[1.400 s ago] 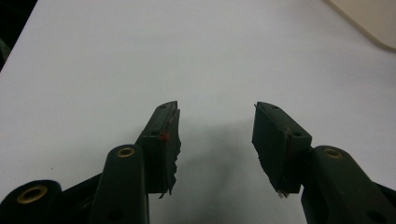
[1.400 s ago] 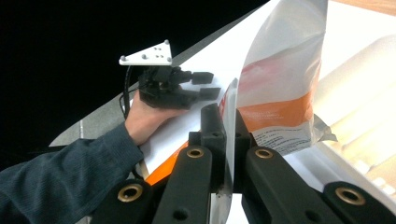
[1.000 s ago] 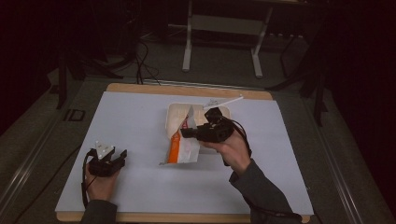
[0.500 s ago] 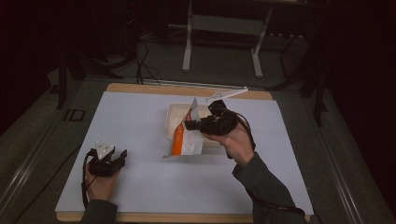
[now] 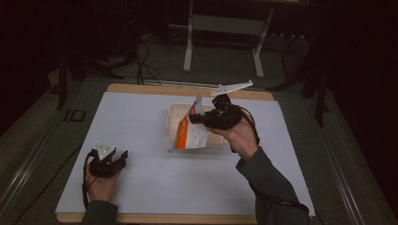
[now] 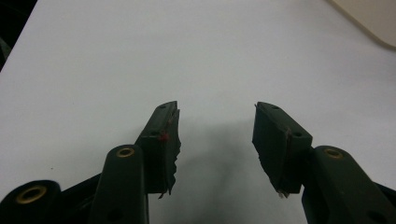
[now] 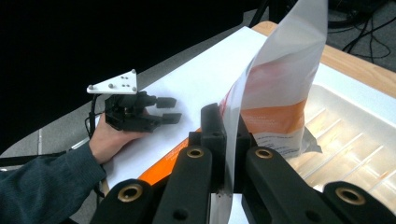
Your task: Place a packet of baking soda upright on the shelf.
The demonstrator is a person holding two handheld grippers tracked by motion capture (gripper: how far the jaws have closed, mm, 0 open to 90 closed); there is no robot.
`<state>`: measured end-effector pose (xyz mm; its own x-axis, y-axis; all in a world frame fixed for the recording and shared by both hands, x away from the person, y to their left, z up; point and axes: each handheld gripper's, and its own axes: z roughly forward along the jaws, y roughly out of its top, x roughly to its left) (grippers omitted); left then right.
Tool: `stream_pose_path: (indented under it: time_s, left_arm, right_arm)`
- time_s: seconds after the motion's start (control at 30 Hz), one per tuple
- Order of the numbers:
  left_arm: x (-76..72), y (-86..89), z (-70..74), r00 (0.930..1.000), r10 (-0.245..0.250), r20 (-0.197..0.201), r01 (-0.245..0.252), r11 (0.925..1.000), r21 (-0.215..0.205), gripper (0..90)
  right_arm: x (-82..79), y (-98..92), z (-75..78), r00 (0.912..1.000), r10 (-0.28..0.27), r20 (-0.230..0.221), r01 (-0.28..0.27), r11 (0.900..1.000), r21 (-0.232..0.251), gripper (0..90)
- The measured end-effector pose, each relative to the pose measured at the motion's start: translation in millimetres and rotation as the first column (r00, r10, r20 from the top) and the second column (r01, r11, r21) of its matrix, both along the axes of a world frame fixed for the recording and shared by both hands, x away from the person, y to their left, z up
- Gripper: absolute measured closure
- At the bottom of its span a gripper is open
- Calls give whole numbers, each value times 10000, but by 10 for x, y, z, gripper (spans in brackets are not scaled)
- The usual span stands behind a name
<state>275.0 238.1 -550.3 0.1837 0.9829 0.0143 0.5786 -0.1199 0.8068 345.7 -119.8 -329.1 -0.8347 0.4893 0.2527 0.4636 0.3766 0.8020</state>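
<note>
An orange and white plastic bag hangs lifted over a cream tray in the middle of the white table sheet. My right gripper is shut on the bag's upper edge, and the film runs up between its jaws in the right gripper view, where the bag stands tall over the tray. My left gripper rests low at the front left, jaws apart, nothing between them. In the left gripper view that gripper points across bare white sheet. The left gripper is also seen in the right gripper view.
The white sheet covers a wooden table top. A metal stand and cables lie on the dark floor behind the table. A corner of the tray sits at the top right of the left gripper view.
My right gripper has risen and moved toward the back with the bag, which now hangs higher over the tray. The left hand has stayed put.
</note>
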Motion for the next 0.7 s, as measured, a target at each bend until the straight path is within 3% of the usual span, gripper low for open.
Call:
stream_pose_path:
  time_s: [0.7]
  left_arm:
    - [2,-1,1,10000,-29,-28,29,10000,13,507]
  right_arm:
    - [210,68,36,9989,-24,472,48,9987,-506,900]
